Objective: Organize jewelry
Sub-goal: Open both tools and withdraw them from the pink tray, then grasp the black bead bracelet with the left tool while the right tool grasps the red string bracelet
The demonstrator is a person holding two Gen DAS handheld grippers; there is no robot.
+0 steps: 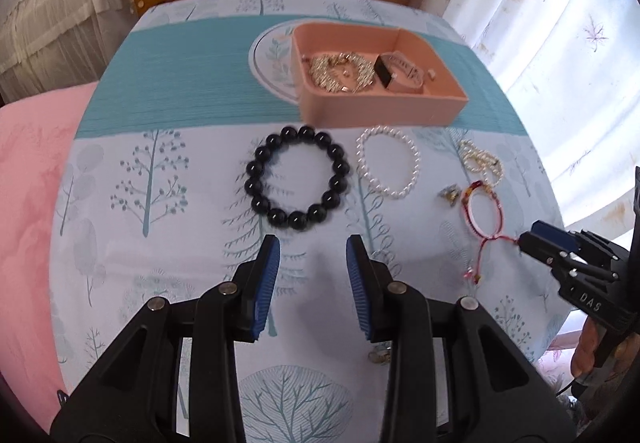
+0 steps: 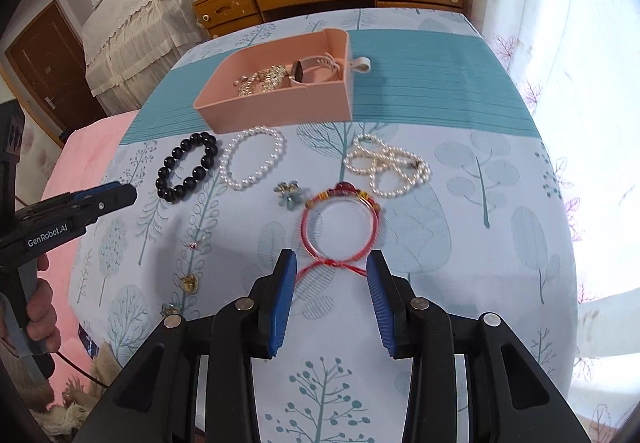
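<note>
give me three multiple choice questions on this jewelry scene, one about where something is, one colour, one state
1. Where does the black bead bracelet lie?
A. in the pink box
B. on the cloth in front of the box
C. between gripper fingers

2. What colour is the cord bracelet nearest the right gripper?
A. red
B. green
C. white

3. How is the left gripper?
A. shut on pearls
B. shut on the black bracelet
C. open, holding nothing

Answers: B, it rests on the tree-print cloth below the pink box. A, its cord is red. C, only cloth shows between its blue pads.
</note>
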